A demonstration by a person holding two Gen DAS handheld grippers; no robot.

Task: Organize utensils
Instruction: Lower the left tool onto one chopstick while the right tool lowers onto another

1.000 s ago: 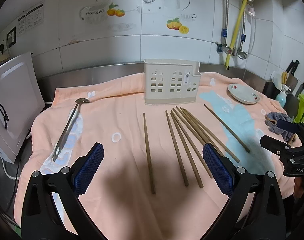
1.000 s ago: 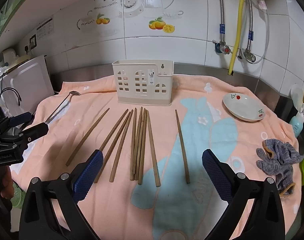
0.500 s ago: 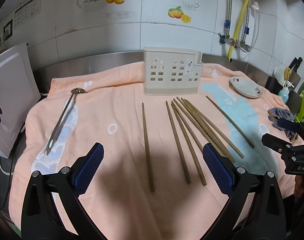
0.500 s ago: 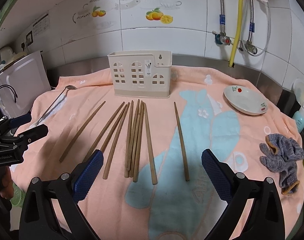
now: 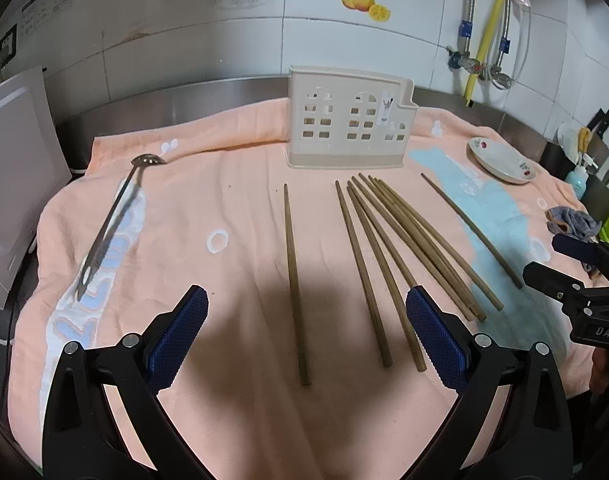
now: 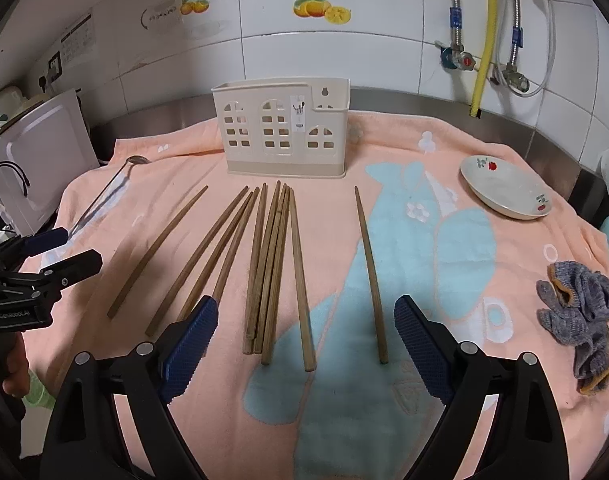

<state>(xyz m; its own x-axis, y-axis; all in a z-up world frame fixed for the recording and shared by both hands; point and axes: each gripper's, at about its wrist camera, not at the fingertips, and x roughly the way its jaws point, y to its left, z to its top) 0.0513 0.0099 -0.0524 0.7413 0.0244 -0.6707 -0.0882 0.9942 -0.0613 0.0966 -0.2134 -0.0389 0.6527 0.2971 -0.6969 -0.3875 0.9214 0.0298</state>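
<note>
1. White board (image 5: 12, 184) leans at the far left edge, beside the towel (image 5: 224, 208) that covers the table.
2. Metal ladle (image 5: 112, 220) lies on the towel's left part, bowl toward the wall, well apart from the chopsticks.
3. Left hand-held gripper (image 5: 306, 334): open, jaws wide apart, nothing between them. It hovers over the near towel edge; a single chopstick (image 5: 292, 276) runs lengthwise through the gap below it. In the right wrist view this gripper (image 6: 70, 250) shows at the left edge, also open.
4. Rack (image 5: 348, 128), cream with window-shaped cut-outs, stands upright at the back centre of the towel, near the steel backsplash. No utensil shows above its rim.
5. Chopsticks (image 6: 268, 264): nine in all, flat on the towel in front of the rack, tips toward it. From the left in the right wrist view: one alone, a loose group of three, a tight bundle of four touching and partly overlapping, then one alone (image 6: 370, 276) on the blue print.
6. Right hand-held gripper (image 6: 306, 334): open, jaws wide, empty, above the near ends of the bundle and the lone right chopstick.
7. Dish (image 6: 504, 192) sits on the right part of the towel.
8. Grey glove (image 6: 580, 316) lies crumpled at the right edge.
</note>
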